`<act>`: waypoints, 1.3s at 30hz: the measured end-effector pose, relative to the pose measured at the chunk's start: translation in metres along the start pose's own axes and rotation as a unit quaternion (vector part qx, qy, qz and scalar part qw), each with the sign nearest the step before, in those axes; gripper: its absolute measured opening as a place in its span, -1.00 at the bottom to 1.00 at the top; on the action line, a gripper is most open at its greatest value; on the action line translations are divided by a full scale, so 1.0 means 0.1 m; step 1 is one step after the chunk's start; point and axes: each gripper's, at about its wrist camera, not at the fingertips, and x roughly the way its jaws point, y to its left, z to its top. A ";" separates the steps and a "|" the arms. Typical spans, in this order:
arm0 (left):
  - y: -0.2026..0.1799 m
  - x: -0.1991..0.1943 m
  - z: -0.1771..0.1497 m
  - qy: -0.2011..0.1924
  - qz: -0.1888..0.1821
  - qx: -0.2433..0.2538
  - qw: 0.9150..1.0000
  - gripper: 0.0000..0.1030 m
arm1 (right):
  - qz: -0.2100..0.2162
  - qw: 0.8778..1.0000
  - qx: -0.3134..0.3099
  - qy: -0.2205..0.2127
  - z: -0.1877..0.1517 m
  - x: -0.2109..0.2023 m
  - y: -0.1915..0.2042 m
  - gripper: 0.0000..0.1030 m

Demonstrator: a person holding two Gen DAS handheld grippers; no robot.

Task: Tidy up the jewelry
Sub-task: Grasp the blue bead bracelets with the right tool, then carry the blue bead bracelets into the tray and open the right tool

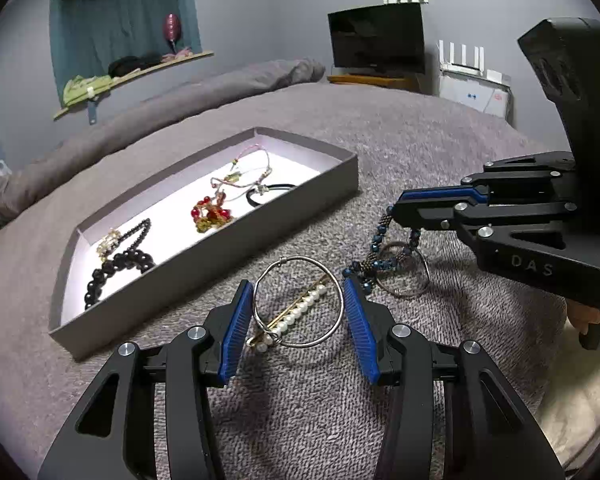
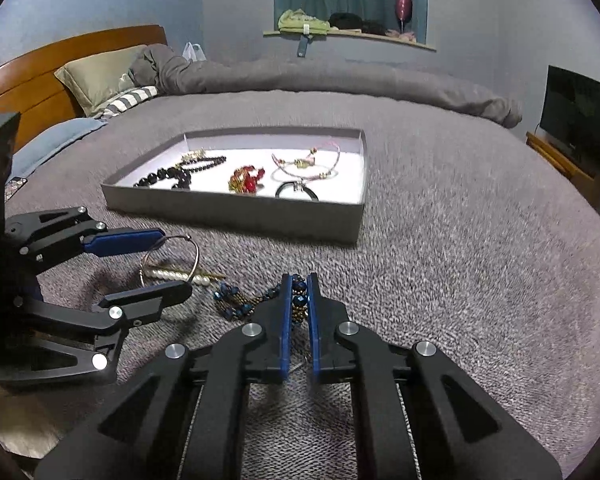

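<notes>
A grey tray lies on the bed and holds a black bead necklace, a red beaded piece, a pink cord bracelet and a black ring band. My left gripper is open, its pads on either side of a silver hoop that lies over a pearl hair pin. My right gripper is shut on a blue and bronze beaded bracelet, part of which trails on the blanket beside a second hoop.
A grey knit blanket covers the bed. A rolled grey duvet lies behind the tray. Pillows and a wooden headboard stand at the far left in the right wrist view. A TV stands beyond the bed.
</notes>
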 end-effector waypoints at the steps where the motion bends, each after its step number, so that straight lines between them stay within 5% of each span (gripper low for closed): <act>1: 0.01 -0.02 0.01 -0.002 0.000 -0.003 1.000 -0.05 | 0.000 1.000 -0.001 -0.006 0.03 -0.04 0.01 -0.86; 9: 0.23 -0.18 0.11 -0.012 0.000 -0.037 0.999 -0.05 | -0.002 0.999 -0.008 -0.051 0.33 -0.28 0.04 -0.86; 18: 0.82 -0.21 0.49 -0.005 0.049 -0.091 0.995 -0.05 | -0.002 0.996 -0.007 -0.085 0.83 -0.27 0.05 -0.86; 28: 1.36 0.46 0.90 0.050 0.057 -0.138 0.987 -0.05 | -0.004 0.997 0.006 -0.082 1.24 0.31 0.09 -0.86; 39: 1.29 1.01 0.69 0.119 0.043 -0.125 0.984 -0.05 | -0.033 0.998 0.036 -0.045 1.12 0.74 -0.24 -0.86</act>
